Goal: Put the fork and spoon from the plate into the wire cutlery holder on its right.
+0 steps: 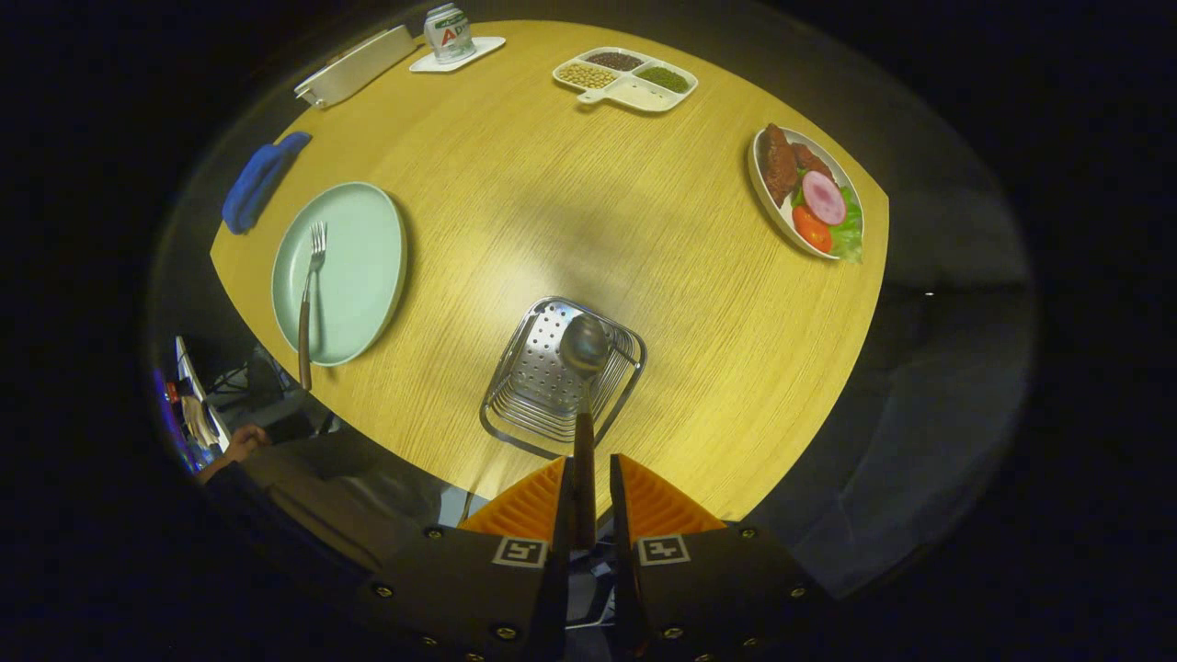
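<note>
My gripper (586,501) is shut on the spoon (585,368), both fingers pressed to its dark handle. The spoon's steel bowl points forward and hangs over the wire cutlery holder (529,400), which stands on the wooden table just ahead of the fingers. Left of the holder lies the pale green plate (363,267). The fork (310,299) rests on the plate with its tines away from me and its brown handle sticking out over the plate's near rim and the table edge.
Beyond the holder the round wooden table (570,202) carries a divided dish of beans (625,78), a plate of play food (809,188) on the right, a can on a coaster (449,35), a white tray (354,66) and a blue cloth (259,179). A person's hand (241,443) shows below the plate.
</note>
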{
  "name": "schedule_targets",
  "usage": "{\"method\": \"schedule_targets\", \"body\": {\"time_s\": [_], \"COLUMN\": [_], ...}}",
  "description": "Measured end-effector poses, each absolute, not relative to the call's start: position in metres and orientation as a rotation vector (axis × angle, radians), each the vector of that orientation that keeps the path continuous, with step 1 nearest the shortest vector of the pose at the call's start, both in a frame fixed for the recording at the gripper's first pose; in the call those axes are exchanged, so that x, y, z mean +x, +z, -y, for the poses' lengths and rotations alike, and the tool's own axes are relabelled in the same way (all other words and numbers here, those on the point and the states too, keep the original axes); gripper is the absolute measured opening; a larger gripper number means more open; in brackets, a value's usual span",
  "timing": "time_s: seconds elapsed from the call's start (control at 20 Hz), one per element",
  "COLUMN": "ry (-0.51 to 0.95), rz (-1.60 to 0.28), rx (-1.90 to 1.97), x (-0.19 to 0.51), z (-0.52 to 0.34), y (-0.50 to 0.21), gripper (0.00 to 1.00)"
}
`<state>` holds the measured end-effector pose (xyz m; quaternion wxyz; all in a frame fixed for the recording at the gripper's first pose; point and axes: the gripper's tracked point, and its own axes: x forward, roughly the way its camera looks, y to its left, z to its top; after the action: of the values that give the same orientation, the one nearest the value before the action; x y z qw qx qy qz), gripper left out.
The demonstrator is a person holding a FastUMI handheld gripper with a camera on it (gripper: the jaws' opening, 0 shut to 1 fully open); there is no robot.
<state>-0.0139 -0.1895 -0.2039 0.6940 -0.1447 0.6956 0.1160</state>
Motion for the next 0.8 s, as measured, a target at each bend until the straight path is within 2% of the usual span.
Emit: {"method": "schedule_targets", "body": {"time_s": [0.35, 0.8], "ry": [0.264, 0.369], "rz": [-1.395, -1.346], "rx": [-0.242, -0.176], "x": [-0.015, -0.034], "z": [0.159, 0.072], "y": [-0.171, -0.176], "gripper": [0.21, 0.21]}}
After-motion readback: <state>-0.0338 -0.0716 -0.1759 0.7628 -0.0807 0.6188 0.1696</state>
